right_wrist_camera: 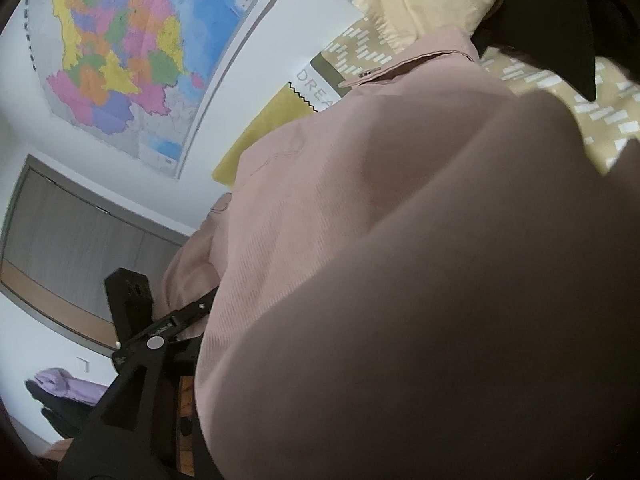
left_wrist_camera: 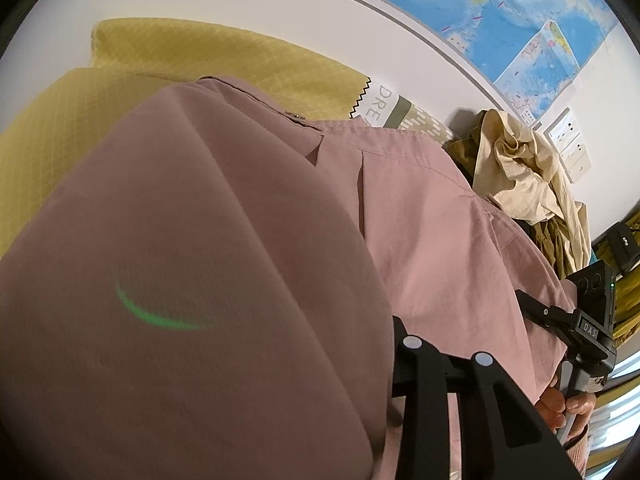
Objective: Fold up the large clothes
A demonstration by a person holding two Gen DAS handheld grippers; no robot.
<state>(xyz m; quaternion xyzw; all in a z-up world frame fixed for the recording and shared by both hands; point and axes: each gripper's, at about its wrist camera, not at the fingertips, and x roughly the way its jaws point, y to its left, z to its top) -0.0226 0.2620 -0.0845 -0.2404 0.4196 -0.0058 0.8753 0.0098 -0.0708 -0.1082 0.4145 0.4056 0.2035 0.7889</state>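
A large dusty-pink garment (left_wrist_camera: 420, 208) lies spread over the yellow bed and bulges up close to both cameras. In the left wrist view it drapes over my left gripper. Only the black linkage (left_wrist_camera: 448, 364) shows at the bottom, and the fingertips are hidden under the cloth. My right gripper (left_wrist_camera: 532, 304) reaches into the garment's right edge, held by a hand (left_wrist_camera: 568, 404). In the right wrist view the pink garment (right_wrist_camera: 360, 200) covers my right gripper's fingertips. One black finger arm (right_wrist_camera: 176, 324) runs into a fold. The left gripper's black body (right_wrist_camera: 128, 292) sits just behind it.
A yellow quilted bedspread (left_wrist_camera: 180, 60) and a patterned pillow (left_wrist_camera: 400, 108) lie beyond the garment. A heap of cream and olive clothes (left_wrist_camera: 528, 168) sits at the right by the wall sockets. A map (right_wrist_camera: 120, 52) hangs on the white wall. Purple cloth (right_wrist_camera: 64, 384) lies low at the left.
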